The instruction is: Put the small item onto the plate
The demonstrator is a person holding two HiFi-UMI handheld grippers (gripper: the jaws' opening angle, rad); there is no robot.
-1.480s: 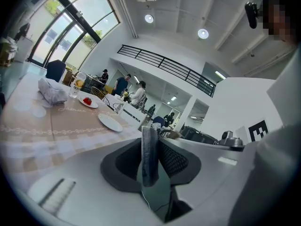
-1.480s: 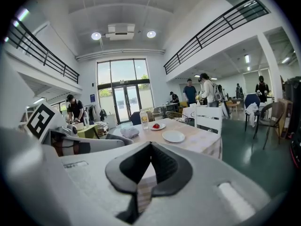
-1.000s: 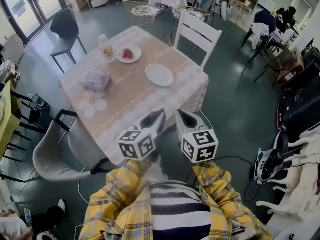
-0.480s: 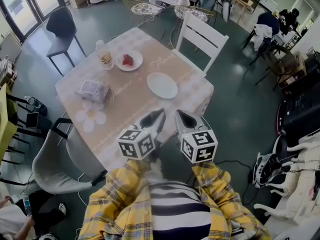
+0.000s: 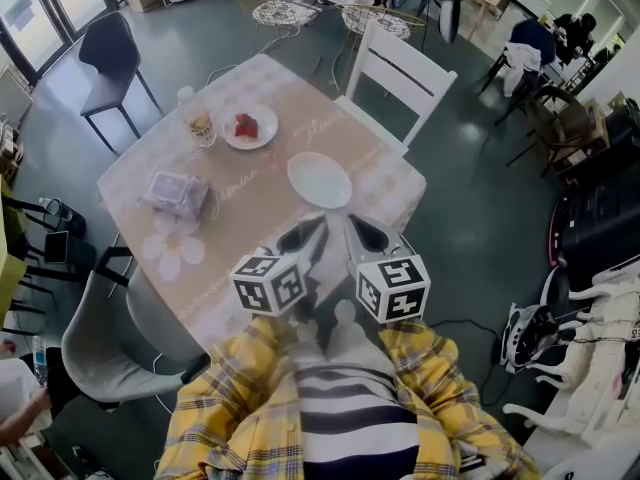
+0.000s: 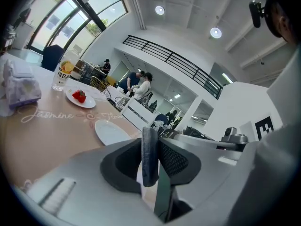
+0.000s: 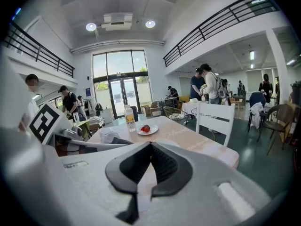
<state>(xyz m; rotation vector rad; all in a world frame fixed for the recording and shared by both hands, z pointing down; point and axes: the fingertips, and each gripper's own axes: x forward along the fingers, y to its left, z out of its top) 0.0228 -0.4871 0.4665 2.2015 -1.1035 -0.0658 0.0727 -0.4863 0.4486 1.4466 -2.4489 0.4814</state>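
- Head view: the left tool (image 5: 303, 240) and the right tool (image 5: 362, 236) sit side by side over the near corner of the tabletop (image 5: 250, 218), each with its jaws drawn together and nothing in them.
- Just beyond their tips lies an empty white plate (image 5: 320, 180).
- The red small item (image 5: 246, 124) rests on a smaller saucer (image 5: 262, 138) at the far side, well apart from the empty plate. A bottle (image 5: 199, 124) stands just beside the saucer.
- A clear plastic pack (image 5: 175, 190) lies to the left, and a white chair (image 5: 400, 68) stands at the far edge.
- Left gripper view: the left tool (image 6: 150, 145) has its pads meeting at the tips and grips nothing.
- Past it the white plate (image 6: 109, 132) is bare. Farther on is the red small item (image 6: 79, 96) on its saucer (image 6: 87, 102), then the bottle (image 6: 61, 74), with the pack (image 6: 21, 86) at the left edge.
- Right gripper view: the right tool (image 7: 150, 147) is closed tip to tip, with only tabletop showing through the gap below.
- The red small item (image 7: 146, 128) is on the saucer (image 7: 141, 132) across the tabletop, next to the bottle (image 7: 129, 118). The white chair (image 7: 214, 119) is to the right.
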